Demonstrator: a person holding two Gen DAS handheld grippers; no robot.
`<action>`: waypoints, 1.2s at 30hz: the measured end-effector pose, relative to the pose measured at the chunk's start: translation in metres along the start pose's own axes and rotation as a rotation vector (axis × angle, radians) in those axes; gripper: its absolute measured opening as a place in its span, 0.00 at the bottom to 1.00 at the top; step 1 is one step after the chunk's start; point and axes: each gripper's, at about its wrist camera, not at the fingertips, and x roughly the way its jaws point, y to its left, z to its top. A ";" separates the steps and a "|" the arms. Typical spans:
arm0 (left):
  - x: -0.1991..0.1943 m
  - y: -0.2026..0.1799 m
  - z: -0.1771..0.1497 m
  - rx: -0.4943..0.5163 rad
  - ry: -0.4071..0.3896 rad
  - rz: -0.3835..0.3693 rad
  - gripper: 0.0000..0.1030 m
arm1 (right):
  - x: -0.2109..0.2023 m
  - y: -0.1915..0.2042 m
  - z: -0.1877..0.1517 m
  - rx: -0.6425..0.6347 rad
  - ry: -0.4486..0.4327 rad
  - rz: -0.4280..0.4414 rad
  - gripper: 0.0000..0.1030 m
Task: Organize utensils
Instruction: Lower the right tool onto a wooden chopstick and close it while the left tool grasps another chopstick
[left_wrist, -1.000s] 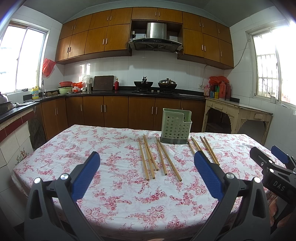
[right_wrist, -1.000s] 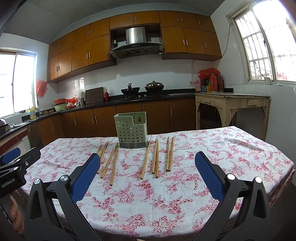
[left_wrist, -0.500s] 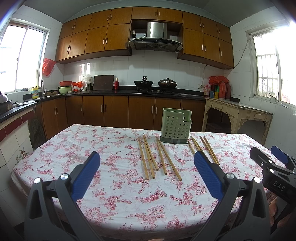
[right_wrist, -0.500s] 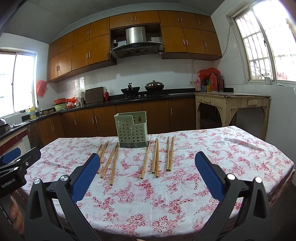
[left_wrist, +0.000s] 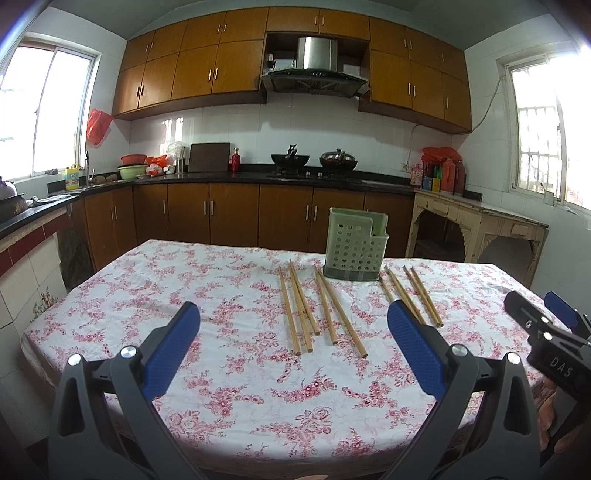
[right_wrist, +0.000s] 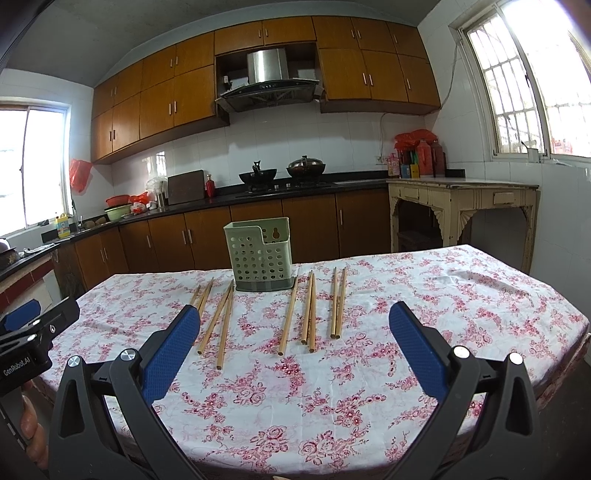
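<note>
- Left hand-held gripper (left_wrist: 293, 334) hovers level over the near tabletop (left_wrist: 229, 373) edge, jaws apart, empty.
- Right hand-held gripper (right_wrist: 294, 334) likewise.
- Chopsticks (left_wrist: 321, 308) lie mid-tabletop before the holder (left_wrist: 355, 248).

Wooden chopsticks (left_wrist: 320, 309) lie on the floral tablecloth (left_wrist: 229, 369) before a green holder (left_wrist: 355, 249).

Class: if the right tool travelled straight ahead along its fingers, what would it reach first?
Probably the chopsticks lying ahead of the open right tool, before the green holder; depth is uncertain.
</note>
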 end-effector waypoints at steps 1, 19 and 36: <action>0.000 0.004 0.000 -0.002 0.010 0.006 0.96 | 0.007 -0.004 0.000 0.011 0.011 -0.002 0.98; 0.167 0.038 0.002 -0.096 0.414 -0.007 0.89 | 0.196 -0.064 0.005 0.174 0.485 -0.109 0.37; 0.243 0.035 -0.021 -0.097 0.629 -0.066 0.51 | 0.279 -0.073 -0.010 0.146 0.651 -0.134 0.10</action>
